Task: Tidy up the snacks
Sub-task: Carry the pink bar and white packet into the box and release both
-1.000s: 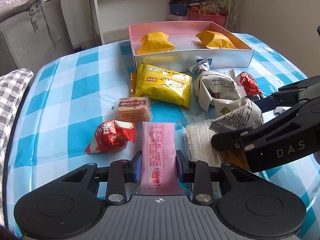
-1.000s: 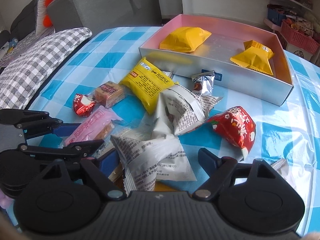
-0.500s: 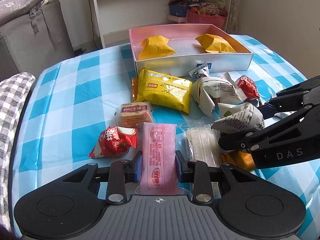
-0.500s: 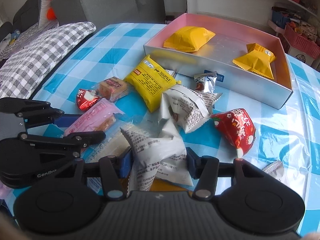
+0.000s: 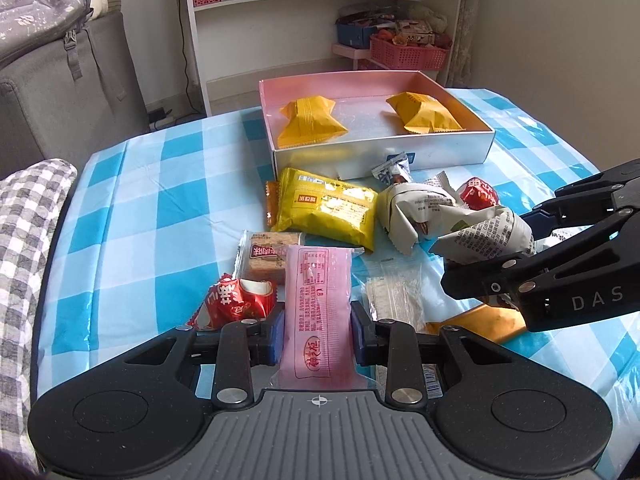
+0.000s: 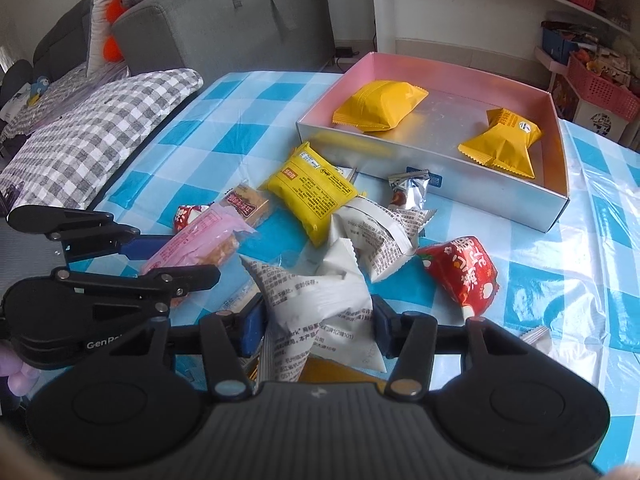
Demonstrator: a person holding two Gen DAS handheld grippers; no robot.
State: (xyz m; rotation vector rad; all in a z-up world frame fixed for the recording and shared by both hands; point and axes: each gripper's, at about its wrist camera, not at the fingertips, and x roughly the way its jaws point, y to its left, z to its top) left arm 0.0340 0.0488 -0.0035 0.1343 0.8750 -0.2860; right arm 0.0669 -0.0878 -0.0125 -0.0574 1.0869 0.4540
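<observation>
Left wrist view: left gripper (image 5: 318, 338) jaws clamped on long pink plastic snack packet (image 5: 318, 304). Well ahead of jaws, shallow pink-lined cardboard box (image 5: 380, 152) holding just two yellow foil packets (image 5: 310, 120); most snacks loose on table, sorting barely started.

Right wrist view: right gripper (image 6: 316, 326) jaws, just closing, clamped on crumpled white printed packet (image 6: 320, 304). Same box far ahead.

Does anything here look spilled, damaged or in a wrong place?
Nothing looks spilled or torn. The only untidy thing is the pile of snack packets lying loose and overlapping on the checked tablecloth, while the box holds just two yellow packets.
</observation>
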